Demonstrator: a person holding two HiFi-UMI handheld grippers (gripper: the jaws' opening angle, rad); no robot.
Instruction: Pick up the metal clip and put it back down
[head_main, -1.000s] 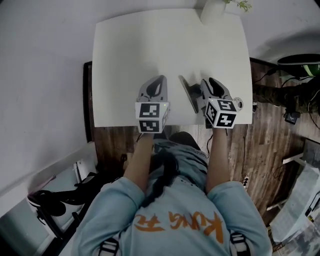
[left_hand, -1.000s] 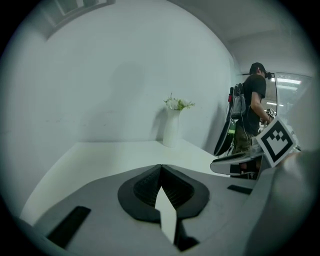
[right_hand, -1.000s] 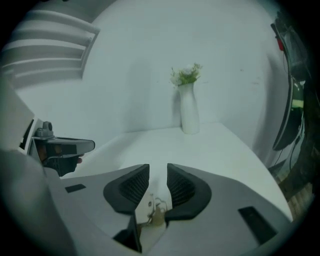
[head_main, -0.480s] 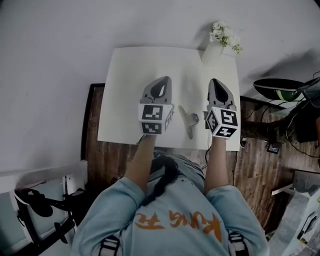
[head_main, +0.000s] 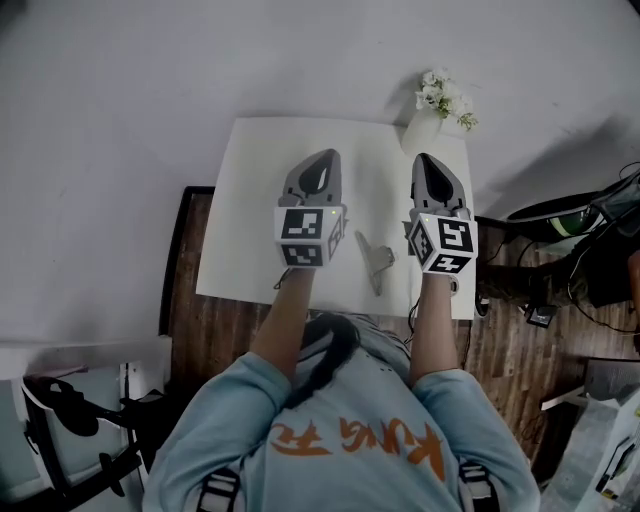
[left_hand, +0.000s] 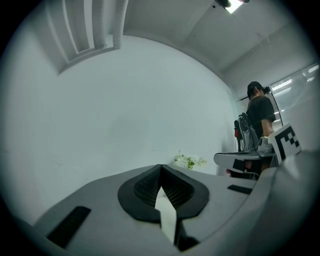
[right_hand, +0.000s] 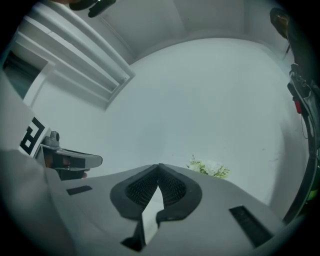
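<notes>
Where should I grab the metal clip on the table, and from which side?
Probably the handle jutting from the right of the metal clip, coming from above with the right gripper, which is nearest; its long body lies flat on the table.

Forearms (head_main: 283, 325) extend parallel toward 12 o'clock; left gripper (head_main: 322, 160) has jaws together, empty; right gripper (head_main: 428, 162), at its 3 o'clock, has just closed on nothing
</notes>
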